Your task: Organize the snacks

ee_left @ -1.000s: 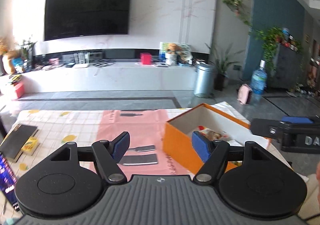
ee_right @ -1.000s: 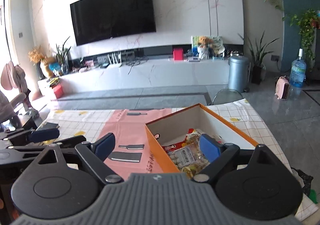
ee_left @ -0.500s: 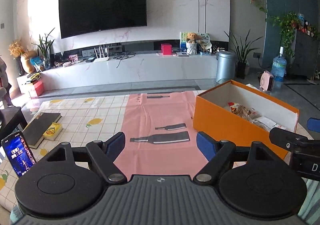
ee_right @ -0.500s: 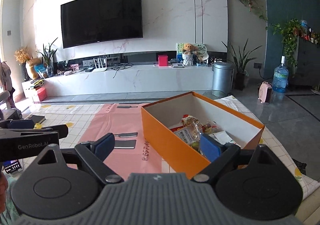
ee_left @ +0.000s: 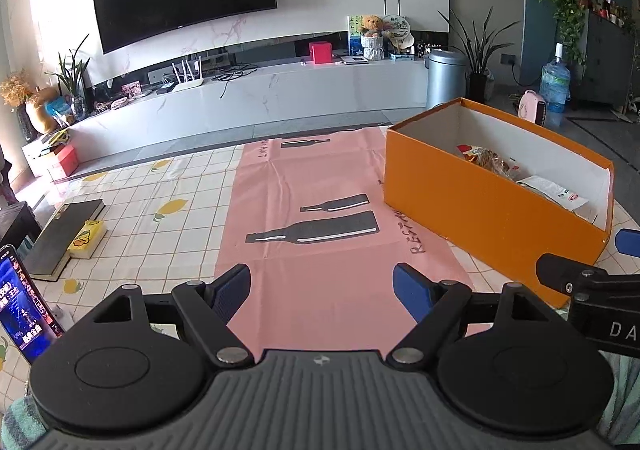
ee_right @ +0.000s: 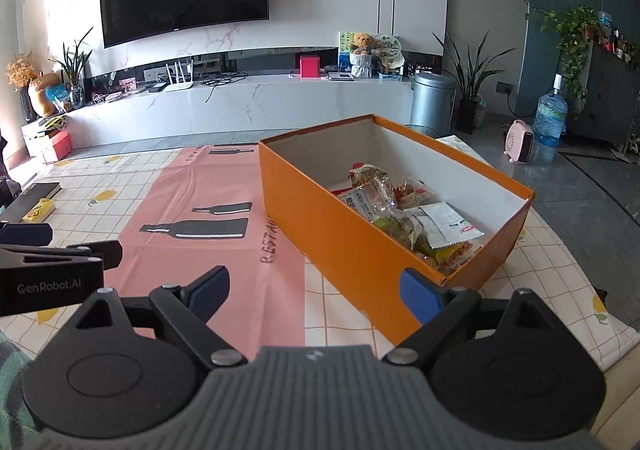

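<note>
Living room, TV wall behind; table (ee_left: 132, 210) under checked cloth. Left view alone shows lit phone (ee_left: 24, 302). Left hand-held gripper (ee_left: 322, 286) spread, empty. Right hand-held gripper (ee_right: 314, 290) spread, empty. Right view exposes snack packets (ee_right: 404, 218) inside orange box (ee_right: 352, 250).

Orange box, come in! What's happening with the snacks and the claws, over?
Left gripper open, empty. Right gripper open, empty. Snacks piled in orange box. Nothing in the way, over.

"GenRobot.AI" on left gripper (ee_right: 52, 250)
</note>
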Demonstrator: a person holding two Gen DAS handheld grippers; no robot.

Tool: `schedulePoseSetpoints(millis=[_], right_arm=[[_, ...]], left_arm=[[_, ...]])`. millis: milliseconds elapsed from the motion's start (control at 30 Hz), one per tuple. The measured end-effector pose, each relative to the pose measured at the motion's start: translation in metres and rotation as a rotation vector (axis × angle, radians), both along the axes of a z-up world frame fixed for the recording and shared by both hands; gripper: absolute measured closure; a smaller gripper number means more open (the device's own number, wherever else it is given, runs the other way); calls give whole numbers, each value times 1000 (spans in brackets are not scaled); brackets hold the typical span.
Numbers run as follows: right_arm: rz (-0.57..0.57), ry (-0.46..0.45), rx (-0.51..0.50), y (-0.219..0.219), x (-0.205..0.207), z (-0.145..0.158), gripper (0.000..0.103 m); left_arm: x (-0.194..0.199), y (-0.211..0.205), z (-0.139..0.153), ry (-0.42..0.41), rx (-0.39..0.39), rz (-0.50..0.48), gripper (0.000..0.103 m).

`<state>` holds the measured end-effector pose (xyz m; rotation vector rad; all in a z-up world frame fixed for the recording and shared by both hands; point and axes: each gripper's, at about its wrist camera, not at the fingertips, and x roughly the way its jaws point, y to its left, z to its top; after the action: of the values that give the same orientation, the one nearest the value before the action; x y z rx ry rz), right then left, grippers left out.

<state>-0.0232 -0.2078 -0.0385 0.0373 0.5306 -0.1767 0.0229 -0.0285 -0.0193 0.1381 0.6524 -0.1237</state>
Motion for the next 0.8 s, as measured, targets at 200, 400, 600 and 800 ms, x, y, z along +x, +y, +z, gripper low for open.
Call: schedulePoseSetpoints(millis=[200,400,600,800], right_arm=[[-25,16,12,-8,3,-2,14],[-29,16,24,-12,3,-2,14],[-20,12,21,-10,2,-1,14],[-21,4,24,-11,0,0,14]], left_arm=[[-2,-7,0,7,8,-10,8],[-3,-8,2,5,15,-7,8],[-3,-8,6,1,17,-7,8],[-5,-8,8,-5,20,-4,8]])
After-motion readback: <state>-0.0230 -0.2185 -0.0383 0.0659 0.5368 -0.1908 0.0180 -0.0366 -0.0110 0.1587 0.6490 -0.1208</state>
